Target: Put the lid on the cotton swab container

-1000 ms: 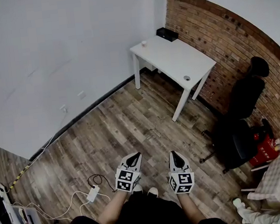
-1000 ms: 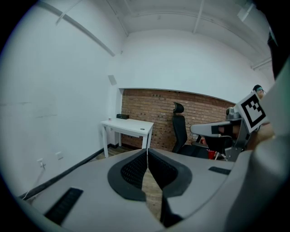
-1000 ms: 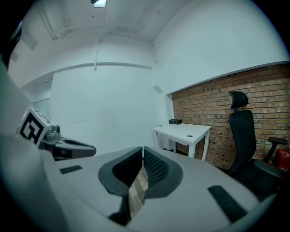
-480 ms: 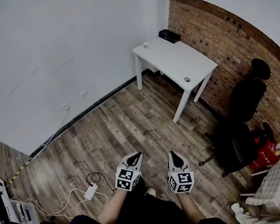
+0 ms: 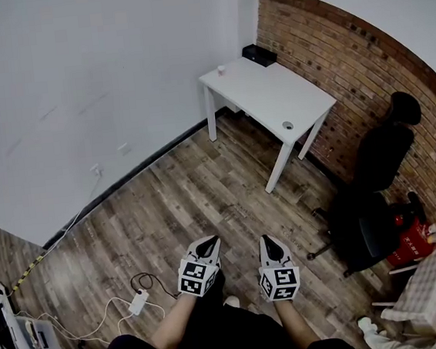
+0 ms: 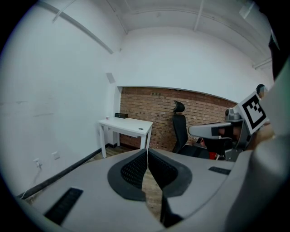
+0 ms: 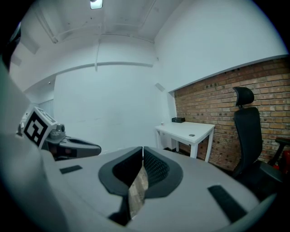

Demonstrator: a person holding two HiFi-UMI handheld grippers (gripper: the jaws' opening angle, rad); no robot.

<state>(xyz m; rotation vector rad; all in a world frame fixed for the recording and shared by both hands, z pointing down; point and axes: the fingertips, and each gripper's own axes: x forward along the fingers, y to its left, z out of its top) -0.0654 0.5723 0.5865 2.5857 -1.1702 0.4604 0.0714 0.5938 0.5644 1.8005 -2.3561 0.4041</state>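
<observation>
Cotton swab container (image 5: 221, 69): taken to be the small white thing at the far left corner of the table, too small to be sure.

- Wood plank floor (image 5: 182, 204) fills the middle. White wall (image 5: 100, 81) on the left, brick wall (image 5: 346, 71) on the right.
- White table (image 5: 271, 94) stands far off in the corner, one long side by the brick wall.
- Black office chair (image 5: 374, 184) right of the table, nearer.
- Left gripper (image 5: 207, 243) and right gripper (image 5: 266, 240) are held low and near, side by side, well apart from the table. Both are clenched, pads together, nothing between them. Each cube carries black-and-white square markers, with no readable print.
- Black box (image 5: 259, 54) at the table's far end.
- White plug block (image 5: 137, 302) with cable on the floor, near left.
- Lid (image 5: 288, 124): the small round thing at the table's near end, well apart from the container. Detail unclear.
</observation>
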